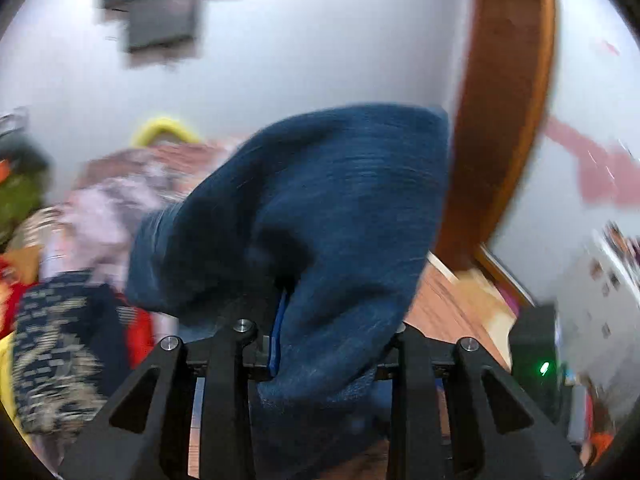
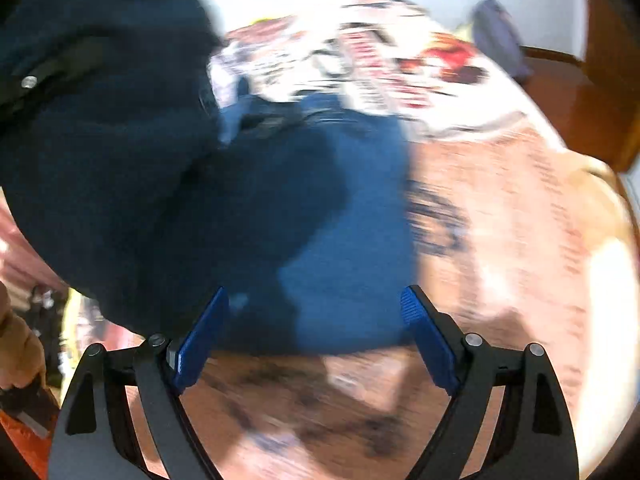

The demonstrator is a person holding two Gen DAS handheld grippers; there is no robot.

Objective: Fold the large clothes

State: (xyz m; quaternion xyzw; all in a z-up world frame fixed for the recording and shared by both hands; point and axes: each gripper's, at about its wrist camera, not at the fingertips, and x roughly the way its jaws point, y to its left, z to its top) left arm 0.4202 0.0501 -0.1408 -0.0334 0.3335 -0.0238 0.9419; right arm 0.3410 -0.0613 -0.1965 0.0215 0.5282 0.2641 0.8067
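Observation:
Blue denim jeans (image 1: 320,216) hang bunched over my left gripper (image 1: 288,320), which is shut on the cloth; only one blue pad (image 1: 278,328) shows, the rest is buried in denim. In the right wrist view the jeans (image 2: 340,248) lie partly on the patterned bed surface (image 2: 500,220), and a dark raised part (image 2: 100,140) hangs at the upper left around the other gripper's black frame. My right gripper (image 2: 314,308) is open and empty, its blue pads wide apart just above the near edge of the jeans. Both views are motion-blurred.
A heap of mixed clothes (image 1: 80,248) lies at the left in the left wrist view. A wooden frame (image 1: 504,120) stands at the right against a white wall. A printed sheet or garment (image 2: 360,56) lies at the far end of the bed.

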